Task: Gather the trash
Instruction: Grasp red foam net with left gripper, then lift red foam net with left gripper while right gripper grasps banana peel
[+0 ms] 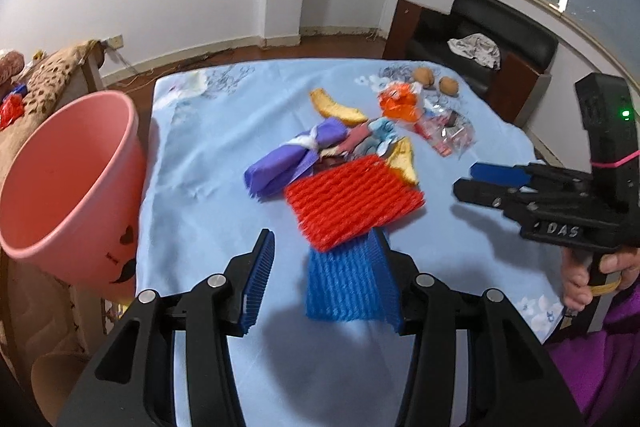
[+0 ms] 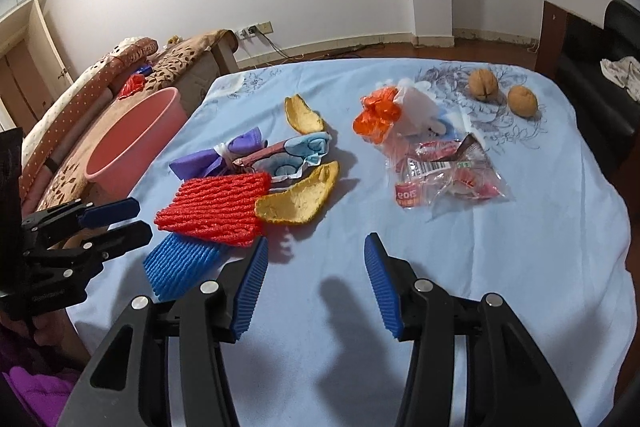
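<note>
Trash lies on a light blue tablecloth (image 1: 208, 187). A blue foam net (image 1: 344, 287) (image 2: 180, 267) lies flat, partly under a red foam net (image 1: 352, 203) (image 2: 216, 207). My left gripper (image 1: 324, 239) (image 2: 142, 219) is open and hovers over the blue net, which shows between its fingers without being pressed. My right gripper (image 2: 316, 243) (image 1: 464, 179) is open over bare cloth, nothing between its fingers. Behind the nets are a purple bag (image 2: 216, 155), two yellow peels (image 2: 304, 115) (image 2: 300, 199), an orange bag (image 2: 378, 115) and clear wrappers (image 2: 444, 175). A pink bucket (image 1: 60, 187) (image 2: 132, 135) stands at the table's left edge.
Two walnuts (image 2: 483, 84) (image 2: 522, 101) sit at the far right of the cloth. A black armchair (image 1: 500, 35) stands beyond the table. A brown patterned blanket (image 2: 120, 67) covers furniture left of the bucket. A person's hand (image 1: 580, 287) and purple sleeve show at the right.
</note>
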Demonstrator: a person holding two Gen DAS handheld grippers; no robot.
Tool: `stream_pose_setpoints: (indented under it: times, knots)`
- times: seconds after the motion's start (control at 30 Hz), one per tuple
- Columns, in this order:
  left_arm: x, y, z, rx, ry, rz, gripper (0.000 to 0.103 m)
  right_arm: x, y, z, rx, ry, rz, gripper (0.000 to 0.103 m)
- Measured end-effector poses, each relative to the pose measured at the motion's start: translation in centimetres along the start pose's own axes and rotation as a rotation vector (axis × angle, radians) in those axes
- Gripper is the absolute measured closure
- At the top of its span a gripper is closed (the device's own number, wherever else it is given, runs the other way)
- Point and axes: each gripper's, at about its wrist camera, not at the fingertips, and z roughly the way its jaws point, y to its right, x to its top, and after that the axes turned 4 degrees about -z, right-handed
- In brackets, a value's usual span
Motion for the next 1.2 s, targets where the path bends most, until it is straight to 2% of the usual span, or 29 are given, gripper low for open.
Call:
stream_pose_setpoints:
  times: [0.2, 0.4, 0.47, 0.5, 0.57, 0.6, 0.83, 1.03, 1.2]
  knots:
    - [0.4, 1.6, 0.8, -0.003, 0.014, 0.115, 0.054, 0.1, -0.4, 0.1, 0.005, -0.003, -0.014, 0.054]
    - [0.2, 2.2, 3.1, 0.010, -0.025, 0.186, 0.054, 0.1, -0.3, 0.5, 0.016, -0.016, -0.001, 0.054]
    - [0.0, 2.3, 3.7, 0.015, -0.037, 0.200, 0.060, 0.1, -0.3, 0.7, 0.016, -0.020, 0.002, 0.054]
    - [0.0, 2.3, 3.8, 0.009, -0.044, 0.199, 0.071, 0.1, -0.2, 0.8, 0.016, -0.022, 0.003, 0.054]
    - [0.1, 2.0, 3.8, 0.010, -0.038, 0.182, 0.079, 0.2, -0.1, 1.0, 0.017, -0.029, 0.010, 0.054]
    - [0.2, 1.8, 3.7, 0.010, -0.030, 0.173, 0.086, 0.2, 0.0, 1.2, 0.019, -0.032, 0.015, 0.054]
    - [0.7, 1.0, 2.0, -0.023, 0.029, 0.117, 0.092, 0.5, -0.2, 1.7, 0.021, -0.041, 0.020, 0.054]
    - [1.6, 0.5, 0.0, -0.052, 0.100, 0.063, 0.092, 1.0, -1.1, 2.1, 0.020, -0.043, -0.010, 0.054]
    - [1.9, -0.1, -1.1, -0.052, 0.128, 0.027, 0.092, 1.7, -1.8, 2.5, 0.019, -0.038, -0.017, 0.054]
